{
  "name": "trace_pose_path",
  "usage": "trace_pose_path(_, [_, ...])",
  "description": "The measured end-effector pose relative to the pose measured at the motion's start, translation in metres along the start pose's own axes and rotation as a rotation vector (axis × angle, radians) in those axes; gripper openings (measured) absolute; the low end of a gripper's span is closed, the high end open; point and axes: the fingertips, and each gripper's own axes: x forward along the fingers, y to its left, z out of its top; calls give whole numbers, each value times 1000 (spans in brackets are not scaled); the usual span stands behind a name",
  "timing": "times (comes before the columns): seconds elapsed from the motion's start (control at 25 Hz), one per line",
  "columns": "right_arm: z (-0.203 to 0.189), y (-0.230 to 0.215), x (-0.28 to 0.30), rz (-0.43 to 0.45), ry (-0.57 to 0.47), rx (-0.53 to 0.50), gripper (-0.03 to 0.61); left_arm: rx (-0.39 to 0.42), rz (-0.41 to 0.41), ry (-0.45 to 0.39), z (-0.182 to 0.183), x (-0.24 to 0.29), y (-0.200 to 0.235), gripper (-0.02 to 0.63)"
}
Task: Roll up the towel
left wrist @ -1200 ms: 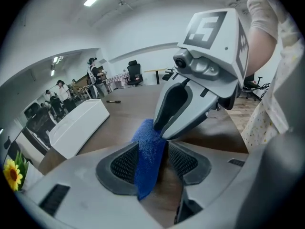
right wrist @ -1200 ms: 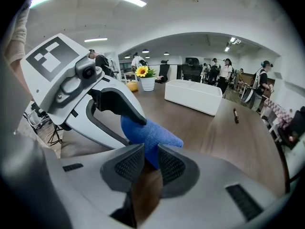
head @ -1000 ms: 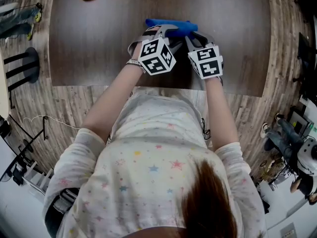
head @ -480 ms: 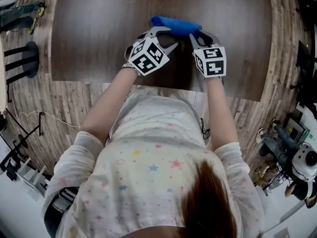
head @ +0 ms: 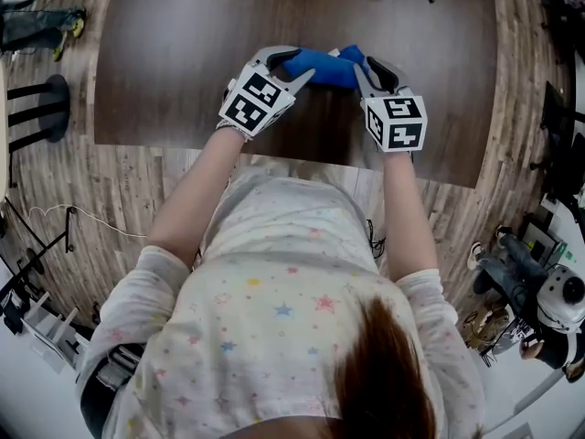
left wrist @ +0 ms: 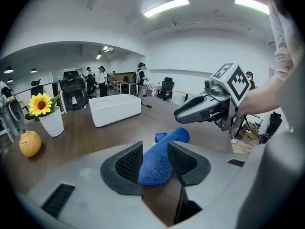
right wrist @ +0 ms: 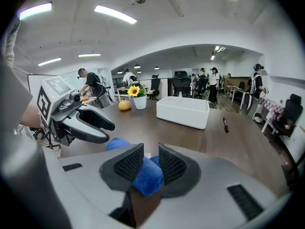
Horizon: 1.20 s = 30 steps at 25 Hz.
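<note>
Blue towel roll (head: 322,68) pinched endwise between left tool (head: 291,62), jaws just closing, and right tool (head: 363,62), both angled downward.

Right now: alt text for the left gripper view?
The left gripper, whose jaws have just been closing, clamps one end of a rolled blue towel over a brown table. The right gripper enters from the right above the roll's far end. Behind sit a white box, a potted sunflower and a yellow fruit.

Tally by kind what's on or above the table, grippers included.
Grippers: 2 (left gripper, right gripper)
Blue towel: 1
White box: 1
Pen: 1
Orange fruit: 1
Potted sunflower: 1
Total: 7
</note>
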Motion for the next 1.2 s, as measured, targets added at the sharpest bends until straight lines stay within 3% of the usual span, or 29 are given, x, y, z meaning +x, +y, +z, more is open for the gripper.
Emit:
trace_pose_path(0.52, [50, 3, -67, -62, -204, -14, 25, -18, 110, -243, 60, -52, 2, 34])
trace_pose_path(0.76, [88, 9, -110, -90, -325, -43, 5, -17, 142, -366, 94, -91, -1, 23])
trace_pose_path(0.92, [110, 13, -134, -105, -385, -73, 2, 26, 197, -406, 112, -113, -2, 20])
trace_pose_path(1.2, [139, 22, -172, -111, -488, -100, 0, 25, 272, -503, 139, -153, -5, 18])
